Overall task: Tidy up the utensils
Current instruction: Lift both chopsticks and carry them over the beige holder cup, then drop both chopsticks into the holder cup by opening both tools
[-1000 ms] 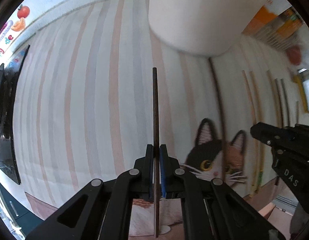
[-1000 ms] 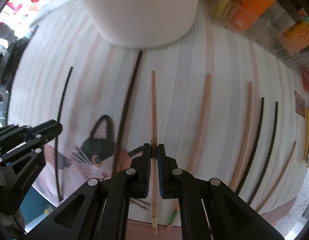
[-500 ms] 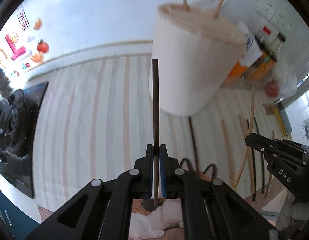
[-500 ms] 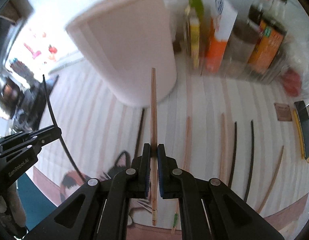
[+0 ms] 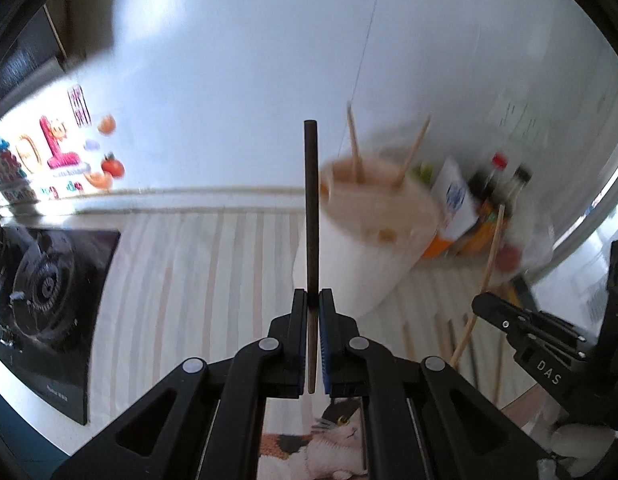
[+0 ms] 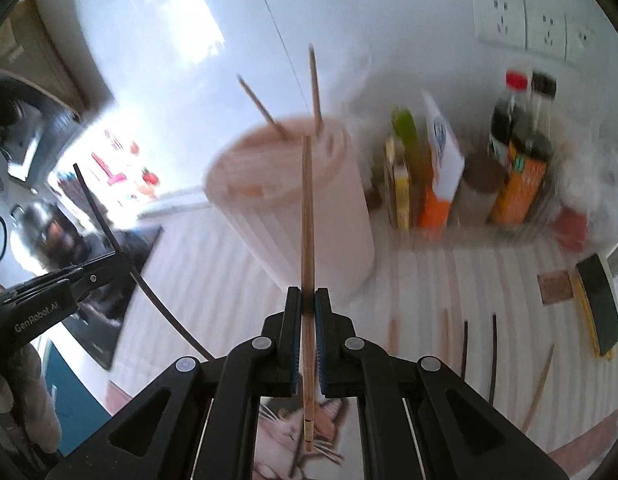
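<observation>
Both claws have lifted from the striped mat. The left gripper stays clamped on a dark wooden chopstick, the right gripper on a pale bamboo chopstick. The white cylindrical holder, blurred, sits just ahead; dropping in probably comes next.

A: Where is the left wrist view looking from?
B: Above the striped mat, facing the wall, the white holder sitting close at 1 o'clock.

A: And the right wrist view?
B: Facing likewise, nearer the holder at 12 o'clock; both are sharing holder, mat and bottles.
</observation>
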The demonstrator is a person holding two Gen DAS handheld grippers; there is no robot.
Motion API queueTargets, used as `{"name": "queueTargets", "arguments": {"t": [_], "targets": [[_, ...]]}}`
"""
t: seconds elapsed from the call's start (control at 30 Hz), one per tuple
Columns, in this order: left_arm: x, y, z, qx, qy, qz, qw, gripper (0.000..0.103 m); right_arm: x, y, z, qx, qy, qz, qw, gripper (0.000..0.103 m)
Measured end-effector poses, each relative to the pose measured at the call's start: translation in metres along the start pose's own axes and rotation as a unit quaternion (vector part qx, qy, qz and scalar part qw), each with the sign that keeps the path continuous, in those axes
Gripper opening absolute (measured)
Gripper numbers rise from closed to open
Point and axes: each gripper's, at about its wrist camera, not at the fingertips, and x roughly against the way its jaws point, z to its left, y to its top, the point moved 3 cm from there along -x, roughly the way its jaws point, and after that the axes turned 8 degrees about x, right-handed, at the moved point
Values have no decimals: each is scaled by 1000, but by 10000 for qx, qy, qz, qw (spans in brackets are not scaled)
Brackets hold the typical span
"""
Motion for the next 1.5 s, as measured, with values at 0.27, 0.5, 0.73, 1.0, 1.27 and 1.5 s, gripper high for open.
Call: {"name": "queueTargets", "arguments": {"t": [0.27, 0.5, 0.73, 1.0, 1.27, 1.5], "targets": [[67, 62, -11, 153, -513, -717, 9960, 3, 63, 77, 12, -44, 362, -1072, 9936, 7], [72, 119, -38, -9, -650, -1125, 9915, 3, 74, 153, 7, 32, 139, -1876, 9821, 7], [17, 163, -53, -133, -460, -1000, 9938, 3, 42, 202, -9, -87, -269, -2259, 9737, 7], [-55, 170, -42, -76, -315, -438, 9985, 3, -16, 212, -20, -109, -556, -2209, 9737, 7], [-83, 154, -30, 167, -544, 141, 9983, 3, -45, 204, -26, -63, -524, -1981, 9788, 7], [-70, 149, -40, 192, -673, 593, 9958, 17, -56, 192, -13, 252, -133, -1266, 9915, 12]]}}
